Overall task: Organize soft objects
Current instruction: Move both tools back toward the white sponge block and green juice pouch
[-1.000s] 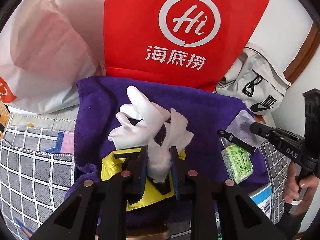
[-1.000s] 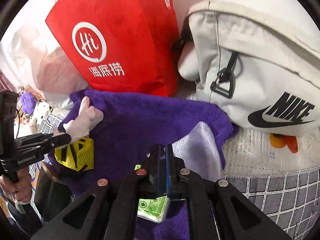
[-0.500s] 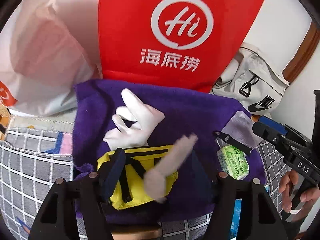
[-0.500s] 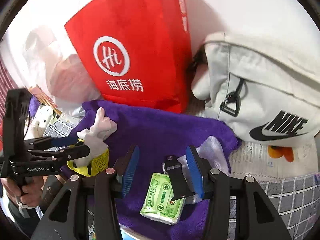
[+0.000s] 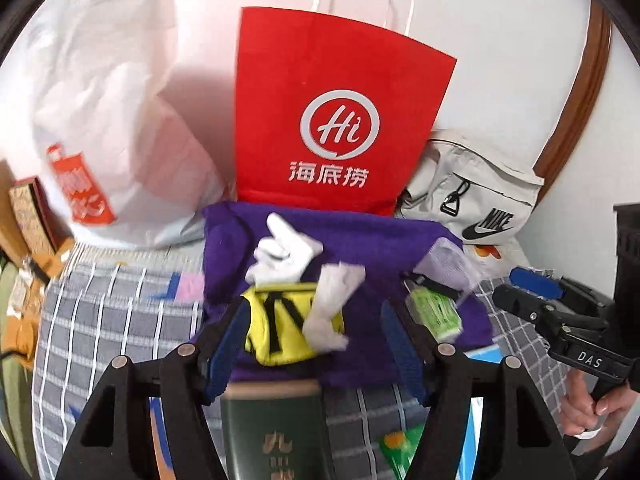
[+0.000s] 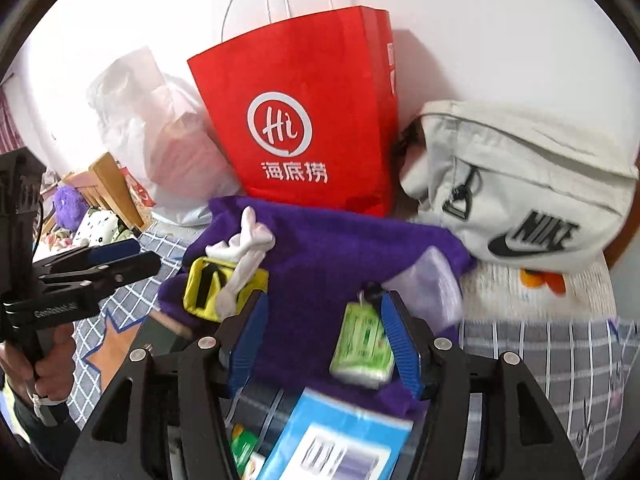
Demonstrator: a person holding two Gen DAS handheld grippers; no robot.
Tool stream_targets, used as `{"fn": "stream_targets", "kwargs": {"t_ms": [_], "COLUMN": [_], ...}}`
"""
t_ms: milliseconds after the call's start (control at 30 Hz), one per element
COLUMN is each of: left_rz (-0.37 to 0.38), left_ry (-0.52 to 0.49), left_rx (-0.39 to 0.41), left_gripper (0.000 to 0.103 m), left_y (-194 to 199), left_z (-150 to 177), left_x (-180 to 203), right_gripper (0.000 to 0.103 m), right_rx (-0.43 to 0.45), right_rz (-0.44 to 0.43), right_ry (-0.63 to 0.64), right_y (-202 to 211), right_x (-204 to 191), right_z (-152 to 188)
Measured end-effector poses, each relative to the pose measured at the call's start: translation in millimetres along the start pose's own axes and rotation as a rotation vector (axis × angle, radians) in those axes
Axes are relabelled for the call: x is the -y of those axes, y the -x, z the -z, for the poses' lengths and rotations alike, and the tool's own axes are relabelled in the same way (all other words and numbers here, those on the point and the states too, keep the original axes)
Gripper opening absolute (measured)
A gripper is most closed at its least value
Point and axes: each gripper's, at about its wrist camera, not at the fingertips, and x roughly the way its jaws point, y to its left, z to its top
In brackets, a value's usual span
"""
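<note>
A purple towel (image 5: pixel 360 240) (image 6: pixel 340 248) lies spread in front of the red bag. On it rest a white glove (image 5: pixel 288 256) (image 6: pixel 248 236) and a second white glove (image 5: pixel 332 304) draped over a yellow pouch (image 5: pixel 276 332) (image 6: pixel 200 288). My left gripper (image 5: pixel 316 344) (image 6: pixel 144 256) hangs open above the pouch and touches nothing. A green tissue pack (image 5: pixel 434 312) (image 6: pixel 362 344) lies on the towel's right part. My right gripper (image 6: pixel 324 344) (image 5: pixel 508 286) is opening; the pack sits between its jaws, close to the right pad.
A red paper bag (image 5: pixel 340 120), a white plastic bag (image 5: pixel 100 120) and a pale Nike bag (image 6: pixel 520 184) stand against the wall. A dark green box (image 5: pixel 276 432) and a blue box (image 6: pixel 340 440) lie near me on the checked cloth (image 5: pixel 120 320).
Both grippers opened, rose and drew back. The left one let go of the white glove, which dropped onto the yellow pouch. The right one released the tissue pack.
</note>
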Motion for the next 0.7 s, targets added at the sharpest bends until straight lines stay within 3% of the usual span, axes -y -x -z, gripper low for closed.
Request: {"fn": "stream_targets", "kwargs": {"t_ms": [267, 467, 533, 600, 700], "left_rz": [-0.013, -0.029, -0.026, -0.015, -0.01], "left_ry": [0.018, 0.037, 0.054, 0.064, 0.08], "left_rx": [-0.014, -0.026, -0.037, -0.038, -0.035], "left_gripper": [0.066, 0.066, 0.066, 0.066, 0.065], "left_y": [39, 53, 56, 60, 62], "left_z": [48, 90, 105, 118, 134], "left_x": [-6, -13, -17, -19, -21], "right_gripper": [0.059, 0.059, 0.054, 0.04, 0.029], "right_rx": [-0.059, -0.104, -0.13, -0.157, -0.184], "right_rz": [0.007, -0.007, -0.011, -0.03, -0.056], "right_ry": [-0.01, 0.014, 0.023, 0.028, 0.013], "right_y": [23, 38, 40, 40, 40], "right_x": [-21, -49, -55, -60, -63], "right_z": [51, 108, 131, 150, 174]}}
